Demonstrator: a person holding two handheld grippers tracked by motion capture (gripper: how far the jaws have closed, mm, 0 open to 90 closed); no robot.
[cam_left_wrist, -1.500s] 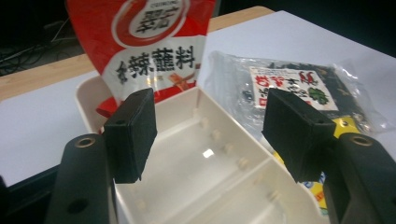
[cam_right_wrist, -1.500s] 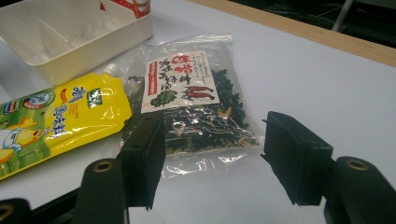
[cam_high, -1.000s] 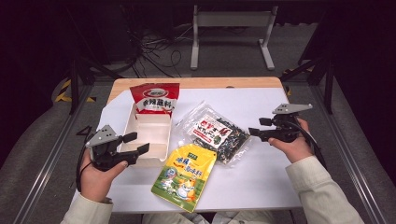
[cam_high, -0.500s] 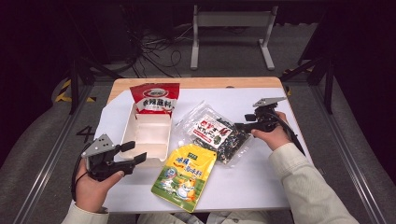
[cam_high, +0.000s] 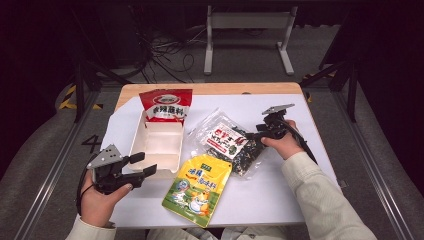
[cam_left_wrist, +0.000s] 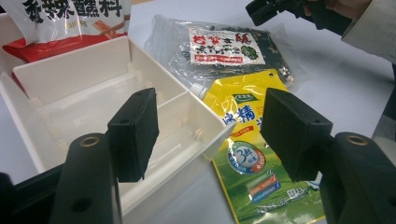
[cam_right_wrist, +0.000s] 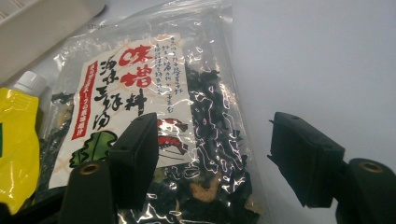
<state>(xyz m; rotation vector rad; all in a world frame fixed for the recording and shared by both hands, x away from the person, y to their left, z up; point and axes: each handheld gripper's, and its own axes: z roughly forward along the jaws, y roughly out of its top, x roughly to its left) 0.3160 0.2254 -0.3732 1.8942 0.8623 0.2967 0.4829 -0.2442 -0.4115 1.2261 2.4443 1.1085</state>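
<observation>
Your right gripper (cam_high: 254, 135) at right edge of seaweed bag (cam_high: 231, 141), jaws apart, one over bag, one over bare table cover, nothing pinched yet. Bag lies flat mid-table, right of white box (cam_high: 159, 145), just beyond yellow pouch (cam_high: 198, 187). Your left gripper (cam_high: 144, 166) agape, empty, near box's near corner. Step: approach for pickup. Next: lower, straddle bag edge, close on film, not contents.

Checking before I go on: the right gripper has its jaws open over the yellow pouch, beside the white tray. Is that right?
Not quite. The right gripper has its jaws open over the clear seaweed bag, not the yellow pouch; the right gripper view shows it. The white tray does lie nearby.
</observation>
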